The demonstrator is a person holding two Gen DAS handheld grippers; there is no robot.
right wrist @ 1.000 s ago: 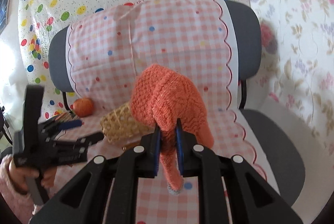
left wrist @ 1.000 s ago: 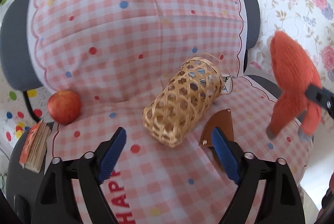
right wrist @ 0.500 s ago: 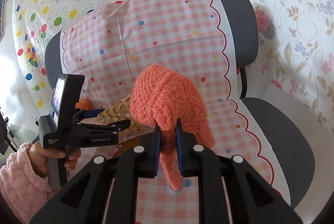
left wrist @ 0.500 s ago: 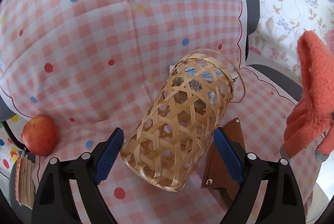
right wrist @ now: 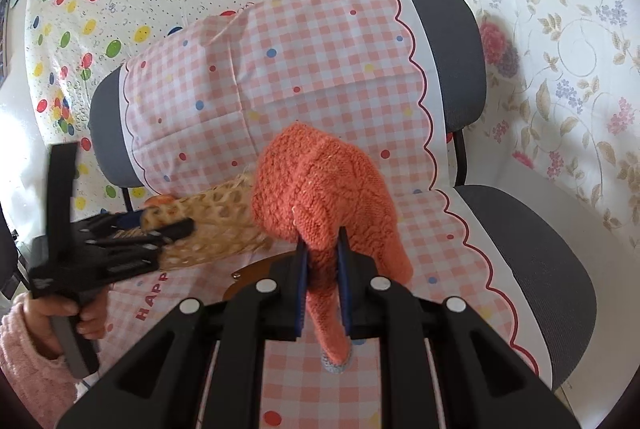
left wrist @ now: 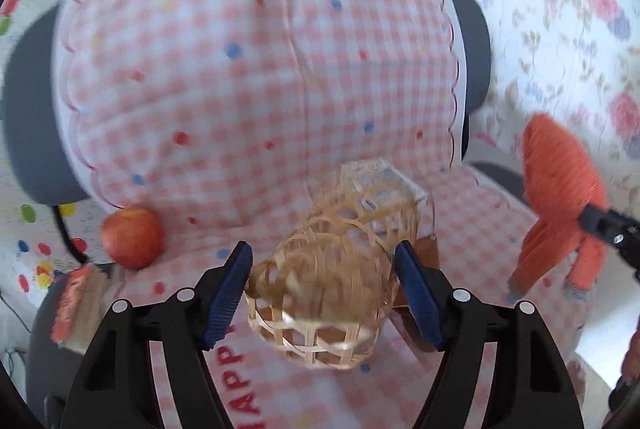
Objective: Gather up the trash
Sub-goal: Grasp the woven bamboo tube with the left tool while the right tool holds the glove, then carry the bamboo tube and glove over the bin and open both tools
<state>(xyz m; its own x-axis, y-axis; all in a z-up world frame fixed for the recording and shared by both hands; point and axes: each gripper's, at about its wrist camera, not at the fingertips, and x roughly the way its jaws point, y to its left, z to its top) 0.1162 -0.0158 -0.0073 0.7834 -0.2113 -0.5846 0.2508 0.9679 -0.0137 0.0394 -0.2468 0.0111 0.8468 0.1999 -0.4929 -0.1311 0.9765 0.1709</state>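
Observation:
My left gripper [left wrist: 324, 277] is shut on a woven bamboo basket [left wrist: 332, 281], lifted off the chair seat and tilted. A white carton [left wrist: 384, 181] sticks out of its far open end. The basket also shows in the right wrist view [right wrist: 208, 225], held by the left gripper [right wrist: 160, 229]. My right gripper [right wrist: 322, 269] is shut on an orange knitted glove [right wrist: 320, 189], held above the seat. The glove hangs at the right in the left wrist view [left wrist: 560, 201].
The chair is draped with a pink checked cloth [left wrist: 260, 89]. A red apple [left wrist: 132, 237] lies at the seat's back left, beside a small stack of cards [left wrist: 76, 305]. A brown flat piece [right wrist: 248, 273] lies on the seat under the basket.
My left gripper closed on the basket and lifted it back from the chair. The carton now pokes out of its far end. My right gripper still holds the glove.

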